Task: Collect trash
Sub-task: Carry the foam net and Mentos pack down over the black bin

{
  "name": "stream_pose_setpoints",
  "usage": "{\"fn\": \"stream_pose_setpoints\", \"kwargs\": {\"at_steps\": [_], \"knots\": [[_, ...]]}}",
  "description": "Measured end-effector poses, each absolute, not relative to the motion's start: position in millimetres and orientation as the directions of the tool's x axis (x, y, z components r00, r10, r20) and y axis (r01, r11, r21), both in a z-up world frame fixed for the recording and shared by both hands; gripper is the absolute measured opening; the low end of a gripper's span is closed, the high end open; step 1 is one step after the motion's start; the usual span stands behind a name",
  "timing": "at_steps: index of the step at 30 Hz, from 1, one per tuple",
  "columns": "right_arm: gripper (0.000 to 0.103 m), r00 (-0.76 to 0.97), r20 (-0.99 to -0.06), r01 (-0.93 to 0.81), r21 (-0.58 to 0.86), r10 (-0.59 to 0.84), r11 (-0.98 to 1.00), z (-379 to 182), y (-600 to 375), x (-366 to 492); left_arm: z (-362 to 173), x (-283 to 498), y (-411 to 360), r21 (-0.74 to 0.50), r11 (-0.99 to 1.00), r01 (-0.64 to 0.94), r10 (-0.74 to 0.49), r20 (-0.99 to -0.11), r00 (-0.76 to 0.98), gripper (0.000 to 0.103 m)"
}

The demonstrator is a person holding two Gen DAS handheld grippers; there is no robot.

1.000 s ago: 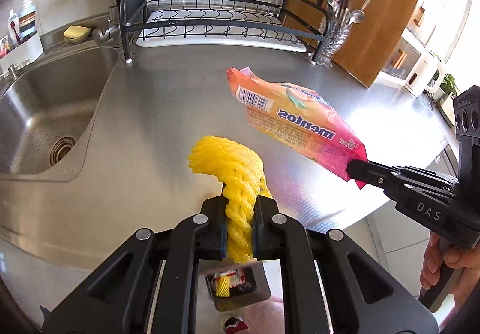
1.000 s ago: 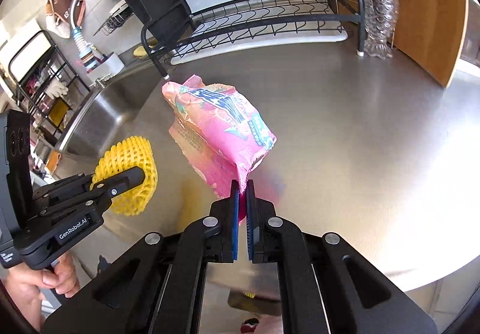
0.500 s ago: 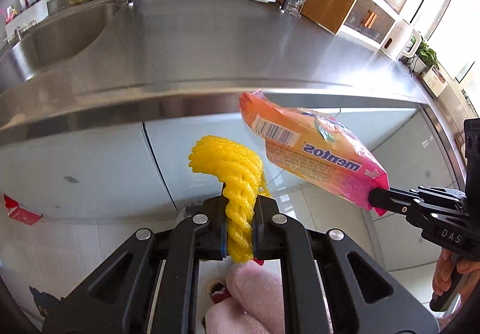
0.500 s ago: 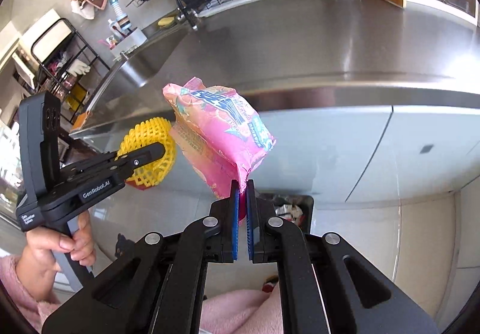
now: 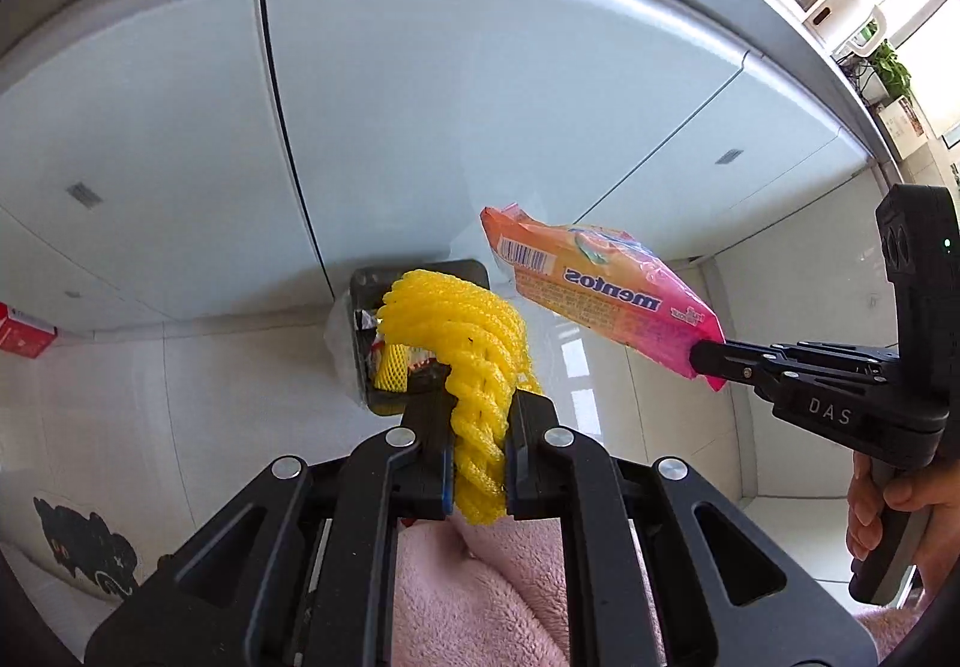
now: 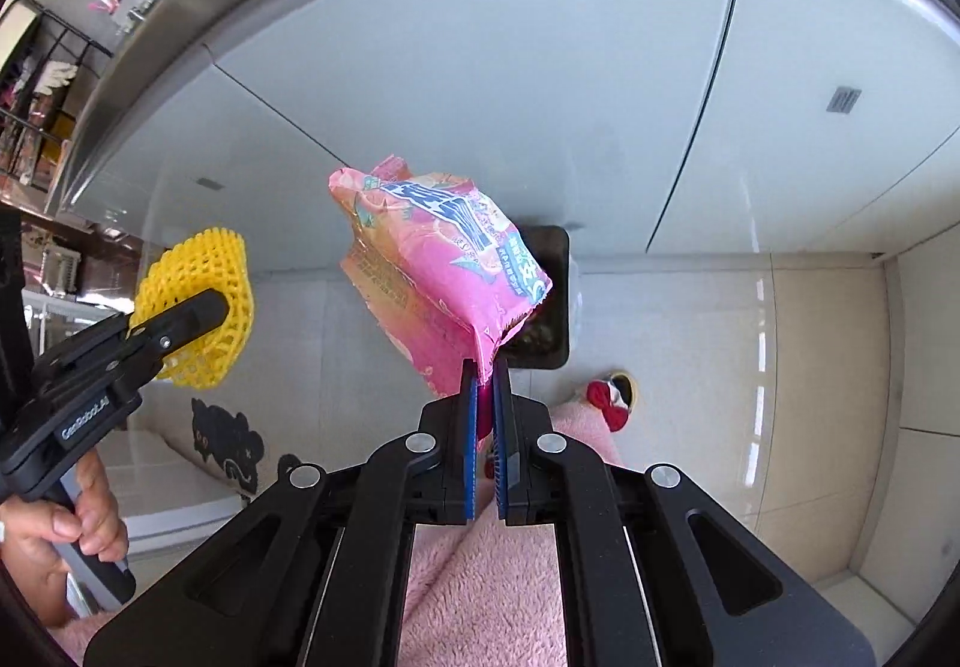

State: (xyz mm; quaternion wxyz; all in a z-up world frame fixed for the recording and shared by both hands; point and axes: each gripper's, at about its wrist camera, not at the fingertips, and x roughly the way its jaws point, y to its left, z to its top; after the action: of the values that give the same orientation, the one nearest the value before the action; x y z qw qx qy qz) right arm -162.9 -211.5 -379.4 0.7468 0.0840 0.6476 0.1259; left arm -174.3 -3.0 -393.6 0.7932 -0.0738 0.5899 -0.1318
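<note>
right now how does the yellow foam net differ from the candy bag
The foam net is plain yellow open mesh, curled over; the candy bag is a flat pink-orange printed wrapper with a barcode. The left gripper pinches the net across its bunched width, while the right gripper nips only the bag's edge. Both are held in the air near the black bin on the floor.

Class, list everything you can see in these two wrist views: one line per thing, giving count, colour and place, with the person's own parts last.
Foam fruit net: one, yellow, clamped in left tongs.
Mentos bag: one, pink-orange, pinched by right tongs.
Trash bin: one, black, on floor against cabinets, already holding trash.
Cabinet doors: several, pale grey-white, under steel counter.
Cat mat: one, black, on floor.
Slipper: one, red bow, on floor.
Left tongs: one, black, shut.
Right tongs: one, black, shut.
Hands: two, gripping handles.
</note>
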Motion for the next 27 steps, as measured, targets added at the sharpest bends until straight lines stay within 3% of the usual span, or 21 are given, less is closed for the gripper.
{"fn": "stream_pose_setpoints", "kwargs": {"at_steps": [18,27], "knots": [[0.006,-0.087,-0.966,0.017,0.244,0.244,0.970,-522.8,-160.2,-97.1,-532.9,-114.8,0.4,-0.311,0.949,0.051,-0.315,-0.943,0.105,0.009],[0.006,-0.124,-0.963,0.063,0.233,0.239,0.970,-571.0,-155.8,-72.4,-577.3,-103.0,-7.8,-0.306,0.949,0.074,-0.311,-0.949,0.058,0.010]]}}
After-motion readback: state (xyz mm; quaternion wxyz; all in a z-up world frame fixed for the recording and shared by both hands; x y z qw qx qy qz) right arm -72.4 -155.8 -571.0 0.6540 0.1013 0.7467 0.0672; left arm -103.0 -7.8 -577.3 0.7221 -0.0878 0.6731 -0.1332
